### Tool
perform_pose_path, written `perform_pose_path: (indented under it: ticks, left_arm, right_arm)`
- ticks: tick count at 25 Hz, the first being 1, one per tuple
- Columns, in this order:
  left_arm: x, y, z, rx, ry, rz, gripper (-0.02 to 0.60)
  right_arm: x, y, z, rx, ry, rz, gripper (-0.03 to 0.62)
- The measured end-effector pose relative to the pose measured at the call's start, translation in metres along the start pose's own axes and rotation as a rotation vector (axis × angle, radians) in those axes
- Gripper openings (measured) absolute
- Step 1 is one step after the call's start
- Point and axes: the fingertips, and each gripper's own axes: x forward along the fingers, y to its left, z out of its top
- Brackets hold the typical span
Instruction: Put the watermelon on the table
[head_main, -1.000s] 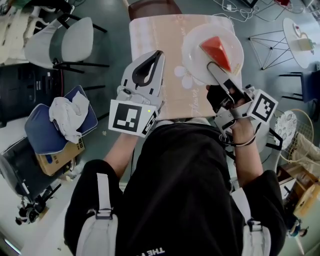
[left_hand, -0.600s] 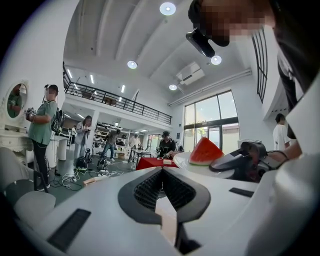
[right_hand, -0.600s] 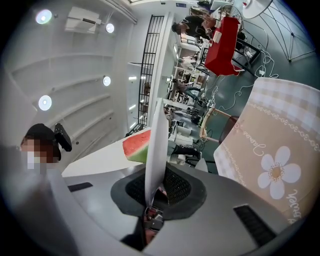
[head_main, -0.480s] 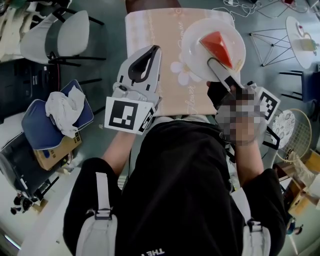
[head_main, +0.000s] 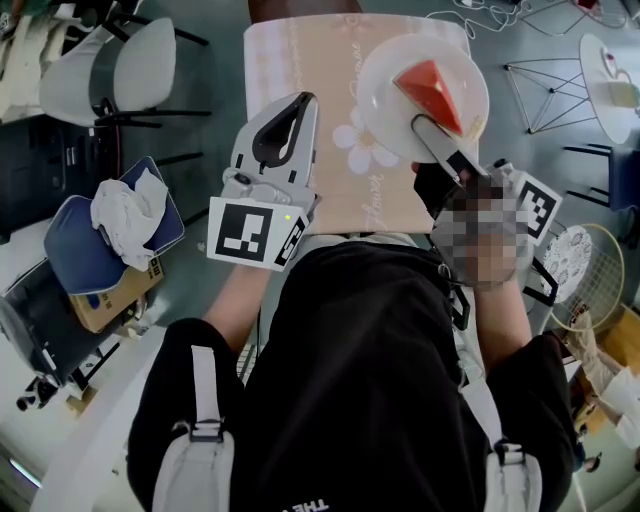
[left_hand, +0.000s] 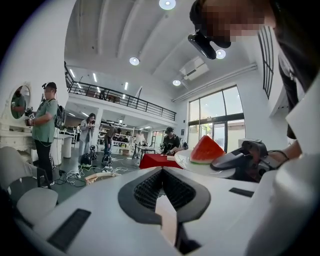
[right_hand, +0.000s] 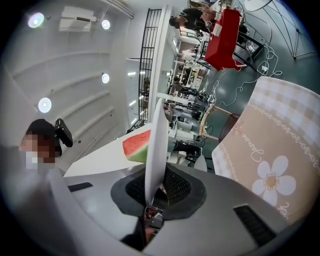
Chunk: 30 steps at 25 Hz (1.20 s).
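A red watermelon wedge (head_main: 432, 90) lies on a white plate (head_main: 385, 100). My right gripper (head_main: 425, 128) is shut on the plate's near rim and holds it level above the right half of the table (head_main: 300, 70), which has a peach flowered cloth. In the right gripper view the plate's rim (right_hand: 155, 145) runs edge-on between the jaws, with the wedge (right_hand: 137, 145) to its left and the cloth (right_hand: 280, 150) to its right. My left gripper (head_main: 305, 100) is shut and empty over the table's near left part. Its view shows the wedge (left_hand: 206, 150) on the plate (left_hand: 187, 161).
A white chair (head_main: 130, 75) stands left of the table. A blue seat (head_main: 75, 250) with white cloth and a cardboard box (head_main: 105, 300) lie lower left. A wire stool (head_main: 545, 90), a small round table (head_main: 610, 70) and a racket (head_main: 580, 280) are to the right.
Both grippers have moved a little further over the table and slightly lower. The plate with the wedge is still held in the right gripper.
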Motion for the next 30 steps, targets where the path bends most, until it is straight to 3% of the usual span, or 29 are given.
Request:
perform_pose_path:
  ticks: [11,30]
  left_arm:
    - [0.024,0.008,-0.017,-0.001,0.053,0.03,0.009]
    - [0.054,0.016,-0.071,-0.022,0.144,0.041,0.009]
  right_arm:
    - [0.004,-0.028,0.018,0.034,0.024,0.006,0.032]
    - [0.018,-0.096,0.013,0.078,0.092,-0.011,0.032]
